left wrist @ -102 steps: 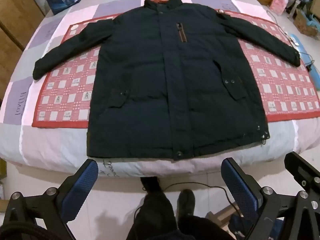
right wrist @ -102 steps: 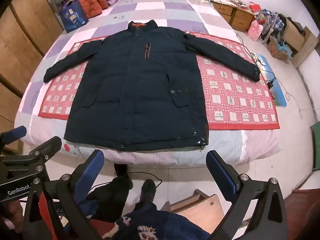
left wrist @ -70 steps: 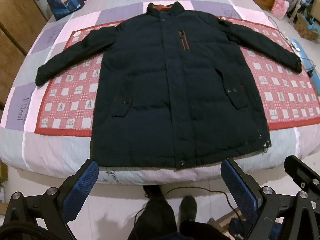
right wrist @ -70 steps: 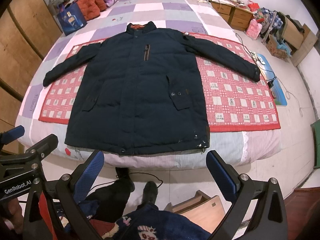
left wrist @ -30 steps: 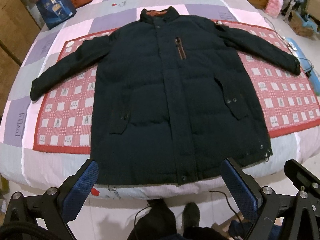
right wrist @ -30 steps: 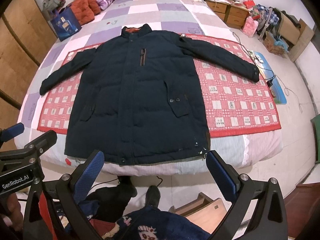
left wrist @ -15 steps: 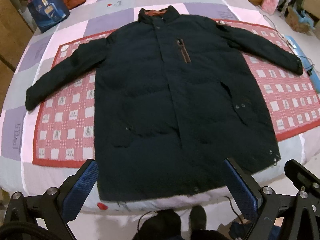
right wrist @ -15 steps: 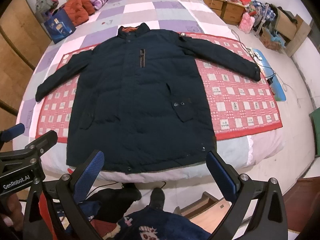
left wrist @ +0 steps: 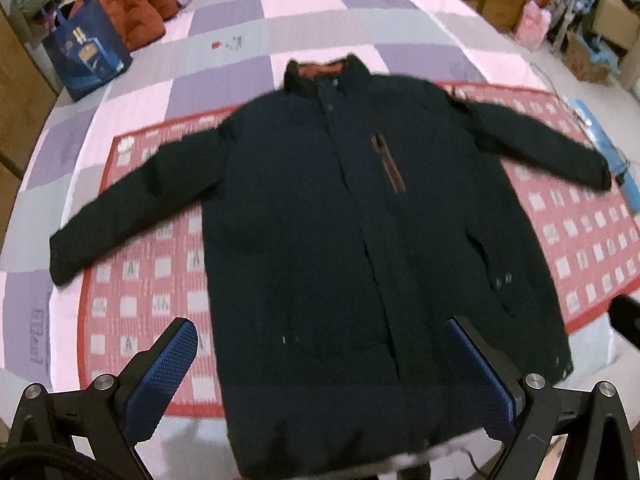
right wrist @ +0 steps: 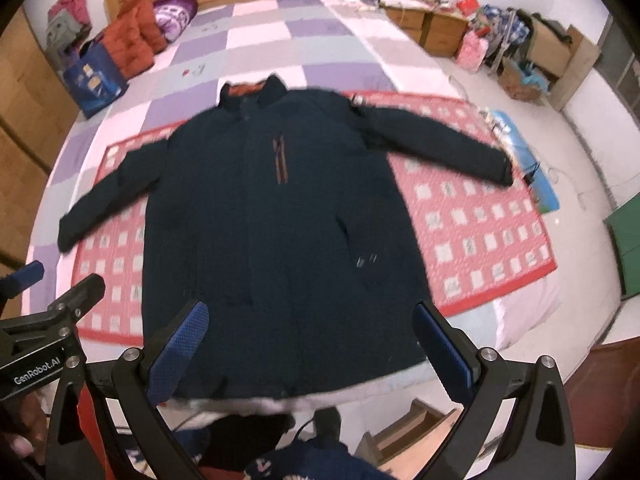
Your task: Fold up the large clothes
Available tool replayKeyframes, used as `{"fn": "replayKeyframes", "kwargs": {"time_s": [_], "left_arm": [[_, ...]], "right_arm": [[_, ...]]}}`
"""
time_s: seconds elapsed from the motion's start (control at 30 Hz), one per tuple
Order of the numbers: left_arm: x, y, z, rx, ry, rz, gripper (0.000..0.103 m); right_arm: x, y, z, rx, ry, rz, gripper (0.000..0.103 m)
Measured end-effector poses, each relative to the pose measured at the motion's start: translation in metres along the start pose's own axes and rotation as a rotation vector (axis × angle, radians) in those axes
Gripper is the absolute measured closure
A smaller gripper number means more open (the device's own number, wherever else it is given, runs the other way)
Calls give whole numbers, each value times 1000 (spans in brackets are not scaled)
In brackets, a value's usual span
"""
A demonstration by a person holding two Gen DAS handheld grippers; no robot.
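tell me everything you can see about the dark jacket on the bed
The dark navy padded jacket lies flat, front up and closed, on a red patterned mat over the checked bedspread. Both sleeves spread outward; the stand collar shows orange lining, and an orange-trimmed chest zip sits beside the placket. Its hem reaches the bed's near edge. Neither gripper touches it.

Dark jacket [left wrist: 340, 240] lies flat on the bed [left wrist: 320, 8] — sleeves spread, jaws wide.

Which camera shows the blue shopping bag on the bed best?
The left wrist view: the blue bag looks larger, its gold print visible. The right wrist view shows the same bag smaller and blurrier, near the frame's edge.
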State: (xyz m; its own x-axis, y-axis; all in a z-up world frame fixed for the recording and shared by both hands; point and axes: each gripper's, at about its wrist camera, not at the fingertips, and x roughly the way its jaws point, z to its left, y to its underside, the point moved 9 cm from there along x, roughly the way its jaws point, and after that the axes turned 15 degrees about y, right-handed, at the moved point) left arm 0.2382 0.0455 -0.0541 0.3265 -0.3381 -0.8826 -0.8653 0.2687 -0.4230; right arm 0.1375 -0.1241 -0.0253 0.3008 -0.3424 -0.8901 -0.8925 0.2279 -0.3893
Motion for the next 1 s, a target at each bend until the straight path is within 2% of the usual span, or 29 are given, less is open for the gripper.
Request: {"fn": "replayKeyframes", "kwargs": {"time_s": [0.17, 0.3, 0.47, 0.5, 0.57, 0.63, 0.77, 0.87, 1.0], "left_arm": [[-7, -43, 11, -38, 1, -42, 2], [-3, -64, 25, -92, -16, -39, 2], [29, -92, 44, -127, -74, -78, 2], [40, -96, 49, -138, -90, -89, 2], [72, -103, 58, -169, -98, -119, 1], [114, -104, 68, -197, -106, -122, 2], [219, -85, 90, -248, -122, -41, 2], [282, -75, 109, -275, -157, -25, 2], [351, -86, 125, -253, -188, -14, 2]], "right_arm": [[-14, -63, -3, 12, -1, -58, 0], [-20, -111, 1, -31, -16, -110, 0], [-3, -162, 21, -141, -66, -230, 0], [12, -172, 30, -176, -97, -273, 0], [47, -181, 41, -215, -140, -294, 0], [97, -182, 47, -230, -144, -261, 0], [219, -175, 60, -234, -127, -167, 0], [298, -170, 75, -264, -109, -116, 0], [378, -181, 102, -291, -89, -140, 0]]}}
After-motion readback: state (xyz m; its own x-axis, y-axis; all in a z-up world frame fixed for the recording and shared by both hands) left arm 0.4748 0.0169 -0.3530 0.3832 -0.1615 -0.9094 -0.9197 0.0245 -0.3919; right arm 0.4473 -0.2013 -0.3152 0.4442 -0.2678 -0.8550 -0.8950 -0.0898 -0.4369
